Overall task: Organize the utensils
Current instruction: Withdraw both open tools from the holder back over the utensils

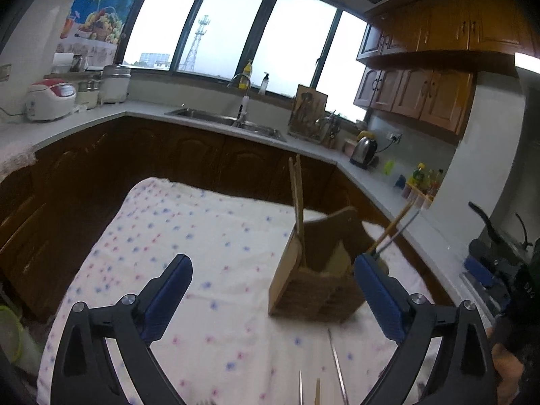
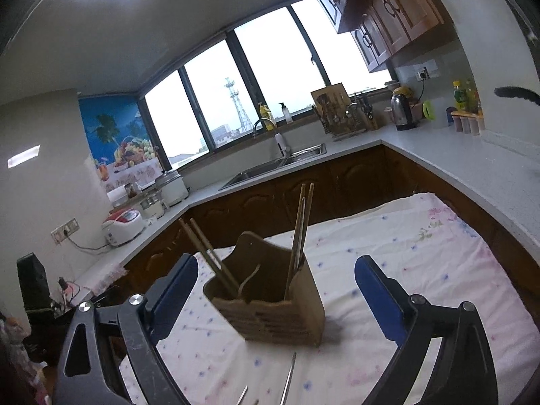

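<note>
Both your left gripper (image 1: 272, 276) and right gripper (image 2: 276, 278) stand released, empty. The wooden holder (image 2: 270, 307) sits on the tablecloth (image 1: 202, 236), chopsticks (image 2: 300, 226) upright inside; utensils (image 1: 337, 368) near you are cut off by the frame edge.

The wooden holder (image 2: 270, 290) is standing upright on the flowered cloth (image 1: 189, 236) covering the counter (image 2: 438, 236), blocking the middle. Chopsticks (image 2: 300, 226) are sticking up out of its top and leaning outward, more (image 2: 209, 256) slanting left, so the way in from above is being crowded. A few loose utensils (image 2: 290, 381) are lying on the cloth just in front of the holder. Left of the holder in the left wrist view, bare cloth is lying free. To its right in the right wrist view, cloth is stretching clear to the edge.
</note>
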`<state>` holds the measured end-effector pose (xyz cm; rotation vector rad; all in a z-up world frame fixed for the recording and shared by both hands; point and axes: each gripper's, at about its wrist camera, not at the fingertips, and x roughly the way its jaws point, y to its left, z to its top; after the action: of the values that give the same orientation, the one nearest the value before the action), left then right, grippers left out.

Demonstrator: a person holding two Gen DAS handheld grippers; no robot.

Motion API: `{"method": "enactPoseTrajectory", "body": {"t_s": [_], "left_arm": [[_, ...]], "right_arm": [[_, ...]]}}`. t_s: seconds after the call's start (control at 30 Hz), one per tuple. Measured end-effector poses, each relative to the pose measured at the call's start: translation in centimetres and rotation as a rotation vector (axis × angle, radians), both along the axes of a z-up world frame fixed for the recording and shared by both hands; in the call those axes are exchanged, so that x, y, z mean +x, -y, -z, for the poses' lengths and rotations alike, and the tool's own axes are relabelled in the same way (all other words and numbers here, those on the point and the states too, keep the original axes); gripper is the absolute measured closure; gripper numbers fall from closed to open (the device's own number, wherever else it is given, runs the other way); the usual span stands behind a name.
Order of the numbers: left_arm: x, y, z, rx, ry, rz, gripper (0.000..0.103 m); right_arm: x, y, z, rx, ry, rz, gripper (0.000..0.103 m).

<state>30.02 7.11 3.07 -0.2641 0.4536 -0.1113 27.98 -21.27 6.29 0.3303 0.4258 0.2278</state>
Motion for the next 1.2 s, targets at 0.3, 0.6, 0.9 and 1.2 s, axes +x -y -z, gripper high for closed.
{"method": "enactPoseTrajectory", "body": {"t_s": [0.3, 0.6, 0.9, 1.2], "left_arm": [[-5.4, 0.2, 0.0, 0.009, -0.081, 0.019, 0.006], [-9.4, 0.1, 0.5, 0.005, -0.16, 0.022, 0.006], [-11.6, 0.2, 1.7, 0.011, -0.248, 0.017, 0.006], [-11.2, 1.4, 1.6, 0.055, -0.295, 0.045, 0.006]], "right_arm": [[-4.9, 0.4, 1.7, -0.027, -0.055, 0.006, 0.007], [-8.5, 0.8, 6.2, -0.02, -0.185, 0.008, 0.007], [-10.5, 0.8, 8.9, -0.041, -0.267, 0.002, 0.007], [-10.3, 0.4, 9.0, -0.045, -0.274, -0.013, 0.007]]}}
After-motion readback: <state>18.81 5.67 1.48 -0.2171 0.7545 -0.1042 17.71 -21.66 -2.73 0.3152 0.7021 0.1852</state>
